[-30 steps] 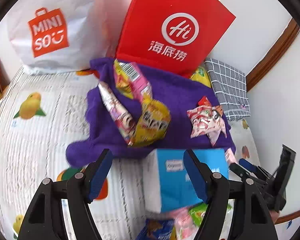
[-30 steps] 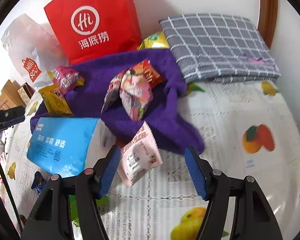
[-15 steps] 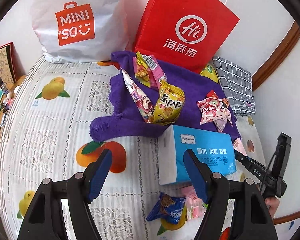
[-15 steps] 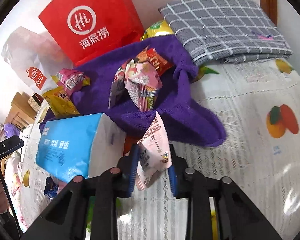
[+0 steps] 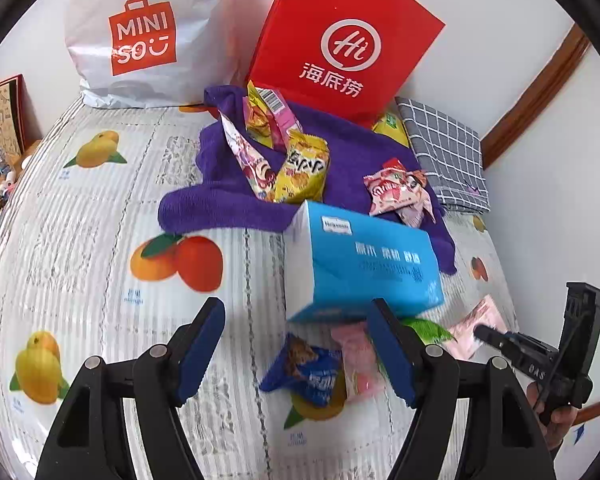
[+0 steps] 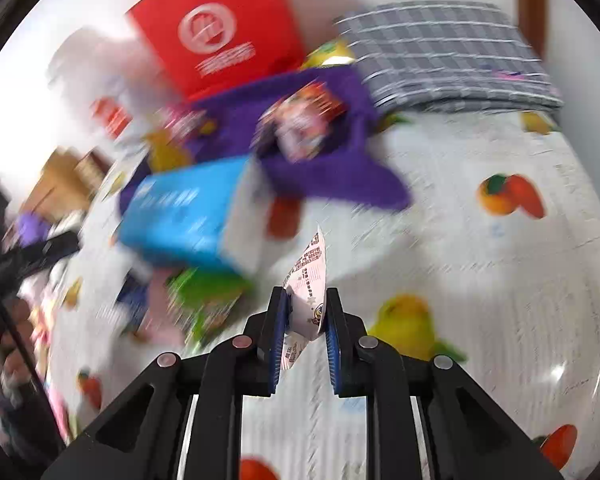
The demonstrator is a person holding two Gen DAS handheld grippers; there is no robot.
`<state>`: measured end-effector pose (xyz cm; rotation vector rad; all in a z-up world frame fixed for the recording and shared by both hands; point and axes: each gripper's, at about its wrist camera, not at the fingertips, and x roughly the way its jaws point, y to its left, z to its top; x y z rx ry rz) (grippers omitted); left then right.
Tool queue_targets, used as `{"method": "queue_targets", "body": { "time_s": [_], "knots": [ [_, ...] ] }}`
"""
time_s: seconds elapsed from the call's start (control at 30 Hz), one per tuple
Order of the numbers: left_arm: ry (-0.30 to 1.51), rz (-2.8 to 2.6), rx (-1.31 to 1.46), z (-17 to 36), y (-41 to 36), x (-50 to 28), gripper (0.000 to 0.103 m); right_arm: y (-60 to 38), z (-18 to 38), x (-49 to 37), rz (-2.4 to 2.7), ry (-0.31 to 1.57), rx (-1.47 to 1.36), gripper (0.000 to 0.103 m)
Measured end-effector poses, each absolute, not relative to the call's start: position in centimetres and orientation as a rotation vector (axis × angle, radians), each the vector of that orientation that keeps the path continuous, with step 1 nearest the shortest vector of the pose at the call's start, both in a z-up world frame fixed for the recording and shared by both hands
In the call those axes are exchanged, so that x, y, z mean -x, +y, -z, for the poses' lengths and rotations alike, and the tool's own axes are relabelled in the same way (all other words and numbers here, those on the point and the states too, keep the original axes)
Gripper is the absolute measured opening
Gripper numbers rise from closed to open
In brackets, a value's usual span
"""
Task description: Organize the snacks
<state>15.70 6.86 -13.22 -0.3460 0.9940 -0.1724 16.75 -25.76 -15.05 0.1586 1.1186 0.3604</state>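
My right gripper (image 6: 306, 300) is shut on a pale pink snack packet (image 6: 310, 276) and holds it above the tablecloth; that gripper and packet (image 5: 476, 326) also show at the right of the left wrist view. My left gripper (image 5: 298, 340) is open and empty above a blue snack packet (image 5: 310, 370) and a pink packet (image 5: 358, 360). A blue tissue pack (image 5: 360, 264) lies just beyond it. Several snack packets, among them a yellow one (image 5: 302, 170) and a pink-red one (image 5: 398, 190), lie on a purple towel (image 5: 228, 204).
A red paper bag (image 5: 340, 44) and a white MINISO bag (image 5: 148, 40) stand at the back wall. A folded grey checked cloth (image 5: 444, 152) lies at the back right. The fruit-print tablecloth (image 5: 80, 240) covers the surface. The right wrist view is motion-blurred.
My right gripper closed on the pale pink packet and lifted it back from the towel. My left gripper pulled back, bringing the blue and pink packets into view.
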Motion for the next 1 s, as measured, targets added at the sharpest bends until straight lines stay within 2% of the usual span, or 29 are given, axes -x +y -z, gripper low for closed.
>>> {"method": "queue_targets", "body": {
  "time_s": [0.27,0.43,0.53,0.63,0.77,0.93,1.0],
  "knots": [
    [0.997,0.142,0.358,14.0,8.1,-12.9,0.072,-24.0,17.0,-15.7,-0.335,1.176,-0.082,0.022],
    [1.006,0.122,0.377,14.6,8.8,-12.1,0.072,-24.6,18.1,-17.4,-0.253,1.181,-0.132,0.032],
    [1.004,0.127,0.377,14.7,8.9,-11.9,0.072,-25.5,18.3,-17.8,-0.187,1.191,-0.173,0.033],
    [1.001,0.14,0.383,14.8,8.8,-11.9,0.072,-26.5,17.6,-17.1,-0.157,1.167,-0.207,0.039],
    [0.995,0.158,0.373,15.1,8.5,-12.2,0.072,-26.8,16.8,-15.7,-0.164,1.153,-0.254,0.04],
    [1.012,0.198,0.362,15.8,7.9,-12.7,0.072,-25.1,17.4,-15.4,-0.195,1.181,-0.313,0.049],
    [1.011,0.2,0.345,16.1,8.0,-12.6,0.072,-24.7,18.1,-15.8,-0.175,1.198,-0.318,0.05]
  ]
}}
